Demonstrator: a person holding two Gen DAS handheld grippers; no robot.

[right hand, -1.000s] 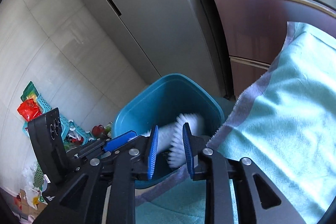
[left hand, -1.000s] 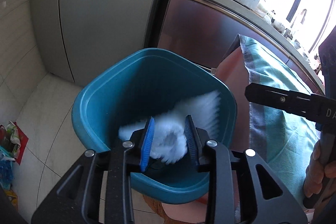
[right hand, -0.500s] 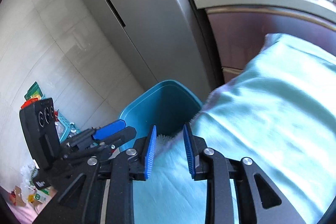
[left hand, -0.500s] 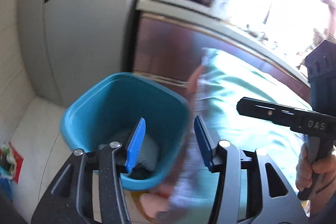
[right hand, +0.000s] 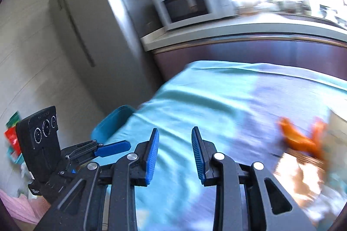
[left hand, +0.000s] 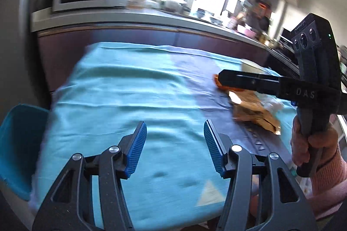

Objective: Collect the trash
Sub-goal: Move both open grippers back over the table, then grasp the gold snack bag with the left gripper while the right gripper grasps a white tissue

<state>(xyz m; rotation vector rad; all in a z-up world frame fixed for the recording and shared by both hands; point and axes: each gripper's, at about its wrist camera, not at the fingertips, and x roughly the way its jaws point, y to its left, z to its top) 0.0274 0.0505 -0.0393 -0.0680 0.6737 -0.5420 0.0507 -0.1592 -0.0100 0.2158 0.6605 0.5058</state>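
Your left hand-held gripper (left hand: 174,144) hovers level over the teal-covered worktop (left hand: 121,96), jaws wide and empty. Your right hand-held gripper (right hand: 174,150) reaches forward beside it, jaws apart, empty. The brown wrapper (left hand: 253,114) lies ahead right; the bin (left hand: 17,144) stands at the worktop's left edge.

Heavy motion blur across both views. Blue bin (left hand: 15,148) cut off by the left edge of the left wrist view, its inside hidden behind the draped teal cloth (left hand: 134,96); only a sliver (right hand: 112,122) peeking out in the right wrist view. Orange scrap (right hand: 301,140) smeared beyond recognition, partly hidden behind the right gripper (left hand: 225,79) in the left view. Brown wrapper (left hand: 253,111) soft-edged, print unreadable. Pale crumple (left hand: 273,103) beside it too blurred to name. Counter clutter (left hand: 164,3) washed out by window glare. Floor items (right hand: 13,137) tiny, clipped by the left edge.
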